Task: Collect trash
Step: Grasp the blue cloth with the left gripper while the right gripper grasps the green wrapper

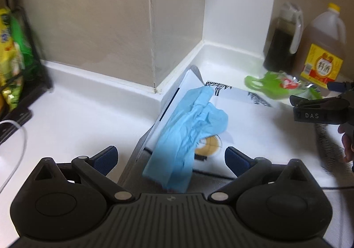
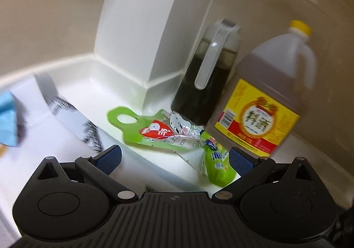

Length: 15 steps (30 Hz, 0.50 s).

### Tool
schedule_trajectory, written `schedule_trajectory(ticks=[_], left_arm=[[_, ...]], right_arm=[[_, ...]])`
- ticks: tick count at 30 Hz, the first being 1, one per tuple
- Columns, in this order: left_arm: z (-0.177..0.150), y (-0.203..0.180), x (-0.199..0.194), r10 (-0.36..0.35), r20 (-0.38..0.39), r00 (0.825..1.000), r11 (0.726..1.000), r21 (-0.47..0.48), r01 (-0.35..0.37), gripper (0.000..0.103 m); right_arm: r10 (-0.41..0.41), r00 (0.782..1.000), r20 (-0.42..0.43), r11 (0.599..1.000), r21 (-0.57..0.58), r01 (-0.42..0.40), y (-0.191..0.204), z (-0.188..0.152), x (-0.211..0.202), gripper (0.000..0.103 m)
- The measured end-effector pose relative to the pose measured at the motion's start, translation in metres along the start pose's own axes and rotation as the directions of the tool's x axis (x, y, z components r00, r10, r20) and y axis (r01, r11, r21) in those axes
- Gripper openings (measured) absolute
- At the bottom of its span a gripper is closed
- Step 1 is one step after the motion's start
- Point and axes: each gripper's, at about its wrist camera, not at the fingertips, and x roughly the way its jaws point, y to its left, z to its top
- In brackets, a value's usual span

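Grippers both spread empty, one blue glove (image 1: 190,135), seemingly two green wrappers (image 2: 168,135), two bottles (image 2: 261,101).

Lighting: even, moderately bright indoor light from above; the white counter (image 1: 73,119) reads clean, with soft glare along its raised back edge. Shadows: faint and diffuse, darkest beside the dark jug (image 2: 205,75) and under the blue glove (image 1: 190,132).

Blur: motion smear in both views. The snack bags (image 1: 11,55) at the left edge streak heavily; the yellow-capped bottle (image 2: 267,101) has a doubled outline; print on the green wrapper (image 2: 172,137) stays partly legible.

Distortion: strong fisheye bowing of wall corners, with dark vignette at the frame corners.

Focus: near gripper bodies sharp, background softer.
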Motion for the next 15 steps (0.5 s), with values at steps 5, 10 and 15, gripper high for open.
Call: schedule_trajectory(ticks=[5, 10, 15], left_arm=[[0.013, 0.000, 0.028, -0.001, -0.019, 1.000, 1.000, 0.006, 0.001, 0.091], [0.016, 0.006, 0.024, -0.021, -0.028, 0.999, 0.999, -0.026, 0.020, 0.042], [0.016, 0.014, -0.002, -0.048, 0.014, 0.999, 0.997, -0.065, 0.048, 0.029]], right_arm=[[-0.036, 0.999, -0.030, 0.996, -0.083, 0.033, 0.005, 0.005, 0.039, 0.102], [-0.032, 0.999, 0.007, 0.998, -0.046, 0.032, 0.000, 0.004, 0.041, 0.056], [-0.053, 0.994, 0.100, 0.999, 0.017, 0.051, -0.010, 0.008, 0.015, 0.021]])
